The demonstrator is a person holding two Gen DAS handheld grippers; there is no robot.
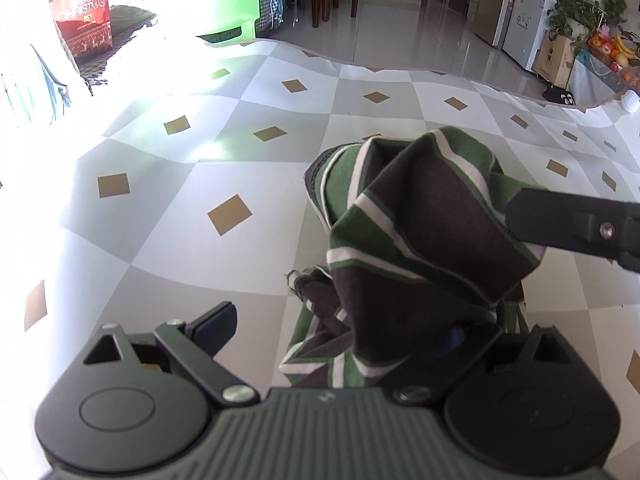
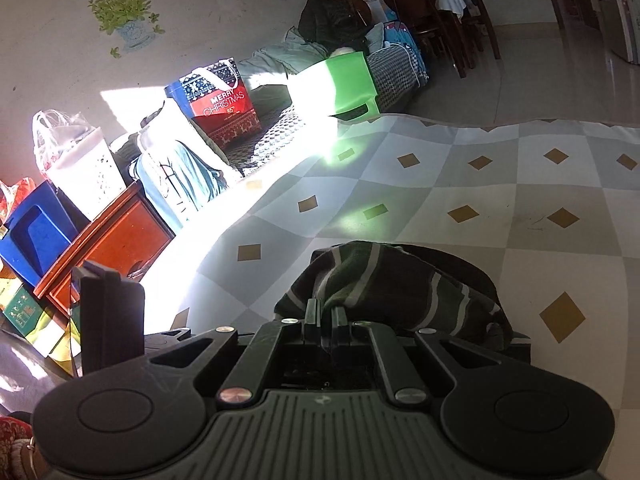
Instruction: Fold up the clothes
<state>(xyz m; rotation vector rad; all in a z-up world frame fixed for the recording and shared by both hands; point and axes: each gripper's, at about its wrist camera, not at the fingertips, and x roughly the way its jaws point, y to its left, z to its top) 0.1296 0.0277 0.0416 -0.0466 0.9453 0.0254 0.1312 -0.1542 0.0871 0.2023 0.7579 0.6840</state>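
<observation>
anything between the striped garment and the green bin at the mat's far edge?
Nothing: in both wrist views only bare checkered mat lies between the striped garment and green bin.

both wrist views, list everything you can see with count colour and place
striped knit garment: one, green, brown and white, bunched on the mat, lifted
checkered floor mat: one, grey and white with tan diamonds, underneath
Christmas gift bag: one, red and blue, beyond the mat
green plastic stool: one, at the mat's far edge
orange wooden board: one, left of the mat
right gripper: fingers shut on the garment
left gripper: fingers spread wide, cloth draped across
</observation>
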